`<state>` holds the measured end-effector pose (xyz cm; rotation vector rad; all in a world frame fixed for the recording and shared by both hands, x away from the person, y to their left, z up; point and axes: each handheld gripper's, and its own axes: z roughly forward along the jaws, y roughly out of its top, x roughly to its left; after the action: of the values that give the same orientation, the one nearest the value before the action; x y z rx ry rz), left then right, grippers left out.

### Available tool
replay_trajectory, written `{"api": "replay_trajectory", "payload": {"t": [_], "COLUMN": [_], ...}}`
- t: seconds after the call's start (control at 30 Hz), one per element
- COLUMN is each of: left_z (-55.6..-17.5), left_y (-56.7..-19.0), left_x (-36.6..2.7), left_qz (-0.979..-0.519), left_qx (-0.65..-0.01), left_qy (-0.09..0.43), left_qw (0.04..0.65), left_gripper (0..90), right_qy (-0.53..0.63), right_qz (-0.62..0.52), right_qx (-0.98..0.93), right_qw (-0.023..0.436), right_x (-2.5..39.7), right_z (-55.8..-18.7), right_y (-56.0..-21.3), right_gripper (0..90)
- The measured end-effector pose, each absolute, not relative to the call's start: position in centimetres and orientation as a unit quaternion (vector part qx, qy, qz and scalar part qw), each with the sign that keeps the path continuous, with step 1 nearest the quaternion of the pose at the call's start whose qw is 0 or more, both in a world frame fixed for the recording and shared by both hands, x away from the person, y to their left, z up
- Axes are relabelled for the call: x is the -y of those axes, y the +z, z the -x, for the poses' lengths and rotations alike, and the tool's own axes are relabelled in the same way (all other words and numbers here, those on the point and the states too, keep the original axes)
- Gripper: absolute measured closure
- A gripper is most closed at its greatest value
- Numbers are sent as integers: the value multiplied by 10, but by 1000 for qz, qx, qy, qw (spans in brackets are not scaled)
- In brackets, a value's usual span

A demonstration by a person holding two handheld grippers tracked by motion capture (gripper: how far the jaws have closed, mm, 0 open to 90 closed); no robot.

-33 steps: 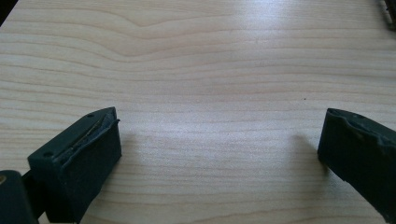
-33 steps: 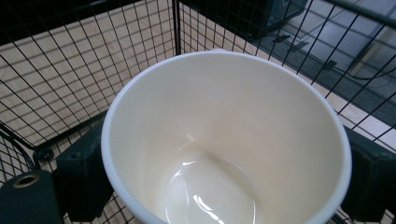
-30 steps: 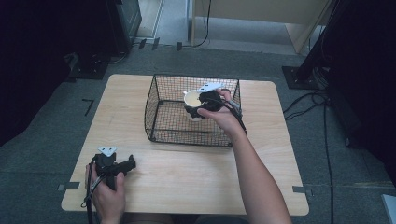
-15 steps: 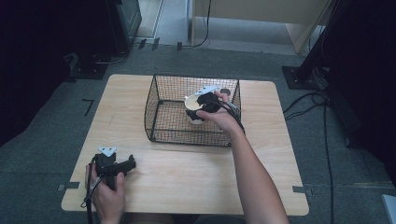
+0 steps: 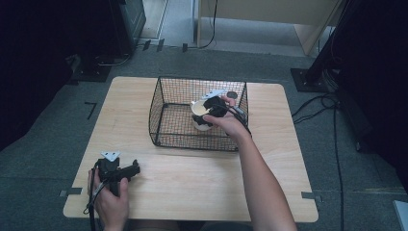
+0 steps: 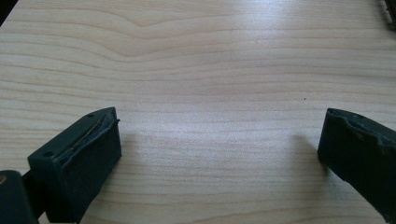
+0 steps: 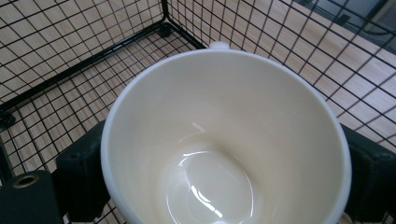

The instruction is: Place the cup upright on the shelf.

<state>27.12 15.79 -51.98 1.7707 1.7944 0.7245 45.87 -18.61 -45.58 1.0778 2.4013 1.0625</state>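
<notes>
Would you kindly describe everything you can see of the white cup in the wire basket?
The cup is glossy white, ceramic by its look, round-rimmed and empty, with a small nub at its far rim. It sits mouth up inside the black wire basket, near the right wall. The right gripper has one jaw on each side of it.

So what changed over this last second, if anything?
Very little. The right gripper stayed clamped around the white cup inside the wire basket, perhaps drifting slightly toward the person. Nothing was let go. The left gripper rested open near the table's front left corner, unmoved.
</notes>
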Motion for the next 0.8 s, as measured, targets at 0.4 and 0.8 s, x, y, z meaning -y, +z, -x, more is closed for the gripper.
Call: {"api": "replay_trajectory", "payload": {"t": [0.4,0.8], "left_z": [-271,-271], "left_y": [-520,-520], "left_x": [-158,-158], "left_qz": [-653,-652], "left_qx": [-661,-661], "left_qy": [267,267], "left_qw": [256,257], "left_gripper": [0,0], "right_qy": [370,421], "right_qz": [-394,-377], "right_qx": [-826,-802], "right_qw": [164,192], "right_x": [191,196], "right_z": [-455,-446], "right_y": [-447,-417], "right_gripper": [0,2]}}
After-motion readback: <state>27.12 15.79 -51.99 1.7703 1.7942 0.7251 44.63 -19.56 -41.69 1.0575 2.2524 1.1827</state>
